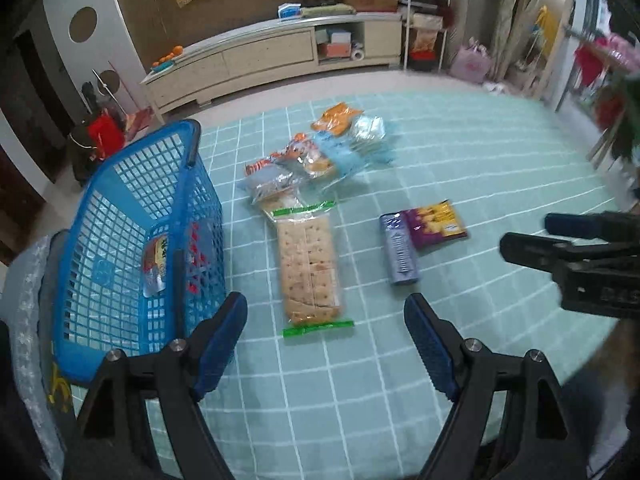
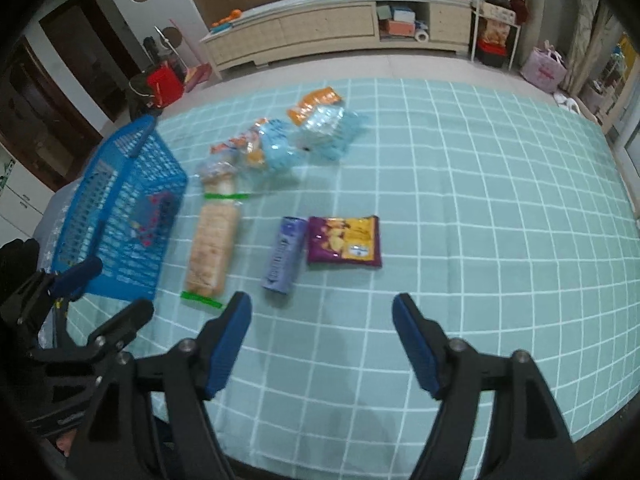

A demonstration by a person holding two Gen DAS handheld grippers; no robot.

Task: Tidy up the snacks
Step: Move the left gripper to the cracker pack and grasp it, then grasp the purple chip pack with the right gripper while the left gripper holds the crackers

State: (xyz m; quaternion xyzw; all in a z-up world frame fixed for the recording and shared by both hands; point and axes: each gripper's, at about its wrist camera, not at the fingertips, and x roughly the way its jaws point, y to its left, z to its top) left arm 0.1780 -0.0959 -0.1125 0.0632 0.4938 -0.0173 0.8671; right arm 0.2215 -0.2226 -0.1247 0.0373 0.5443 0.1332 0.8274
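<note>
Currently both grippers hover with nothing between their fingers above a desk covered by a pale green checked cloth [image 2: 460, 184]. The left gripper [image 1: 326, 346] has its jaws spread wide, released, just in front of the near end of a long cracker pack [image 1: 310, 268] with green sealed ends. The right gripper [image 2: 322, 344] is likewise spread apart and empty, poised over bare cloth short of the snacks; in the left wrist view its fingers reach in from the right edge.

A blue plastic basket [image 1: 132, 240] stands at the left edge of the desk, just beside the cracker pack. Inside it lies one wrapped snack [image 1: 156, 264], and a red-printed packet shows through the mesh of its right wall. To the right of the cracker pack, apart from it, a purple tube-shaped pack [image 2: 283, 255] lies lengthwise, with a purple and yellow packet [image 2: 345, 242] touching or nearly touching its right side. Farther back, a loose heap of clear, light blue and orange wrapped snacks [image 2: 280, 140] overlaps the far end of the cracker pack.

Beyond the desk, a long low cabinet [image 2: 332, 28] runs along the wall, with a pink bag [image 2: 545, 67] on the floor to the right.
</note>
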